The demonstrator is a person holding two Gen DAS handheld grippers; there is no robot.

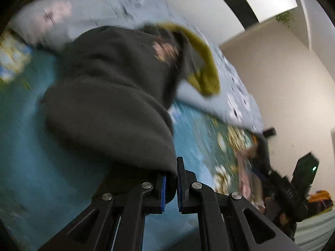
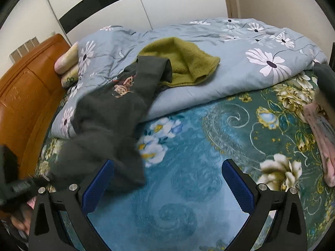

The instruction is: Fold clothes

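Observation:
A dark grey garment (image 1: 108,87) with a small printed picture stretches from the quilt down to my left gripper (image 1: 171,179), which is shut on its edge. In the right wrist view the same garment (image 2: 108,113) lies across the quilt and blue bedspread, its near end blurred and lifted toward the left gripper (image 2: 18,186) at the left edge. My right gripper (image 2: 167,184) is open and empty above the bedspread, to the right of the garment. An olive green garment (image 2: 180,62) lies on the quilt behind it.
A light blue flowered quilt (image 2: 240,58) is bunched across the far side of the bed. The blue floral bedspread (image 2: 188,188) covers the near part. Pink folded clothes (image 2: 322,138) lie at the right edge. An orange headboard (image 2: 27,87) stands at the left, with pillows (image 2: 67,62) by it.

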